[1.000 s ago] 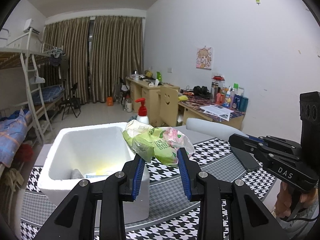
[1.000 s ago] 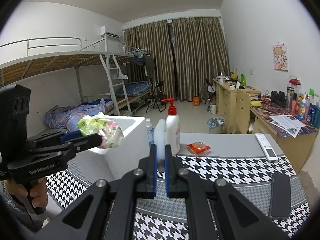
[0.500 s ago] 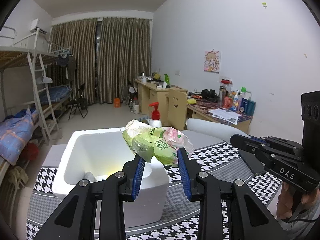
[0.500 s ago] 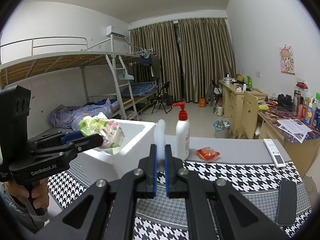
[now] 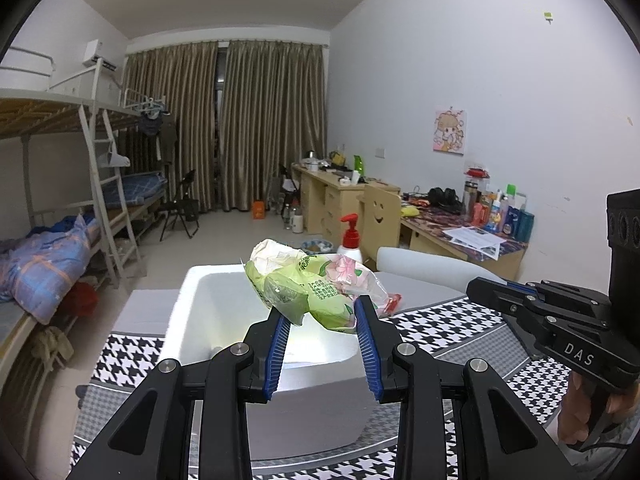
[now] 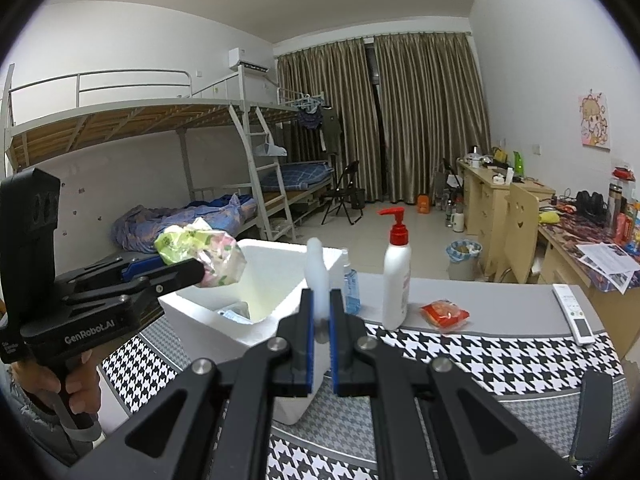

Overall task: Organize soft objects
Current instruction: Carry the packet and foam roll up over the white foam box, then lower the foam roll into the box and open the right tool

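Observation:
My left gripper (image 5: 320, 312) is shut on a crumpled green and pink plastic packet (image 5: 308, 280). It holds the packet in the air over the near right part of an open white foam box (image 5: 192, 312). The right wrist view shows that same left gripper (image 6: 192, 270) with the packet (image 6: 200, 246) above the box's left rim (image 6: 288, 246). My right gripper (image 6: 320, 296) is shut on a thin white foam-like piece (image 6: 316, 264) that sticks up between its pads. From the left wrist the right gripper (image 5: 476, 288) shows to the right of the box, the white piece (image 5: 420, 266) lying flat beyond it.
The box stands on a houndstooth tablecloth (image 6: 480, 360) and has small items (image 6: 232, 314) in its bottom. Right of it stand a small blue spray bottle (image 6: 351, 284) and a white pump bottle (image 6: 396, 280). A red snack packet (image 6: 444, 314) and a remote (image 6: 574, 314) lie farther right.
Both grippers have swung left with their loads. The foam box has slid from the left of the left wrist view to beneath the held packet. Neither grip has changed.

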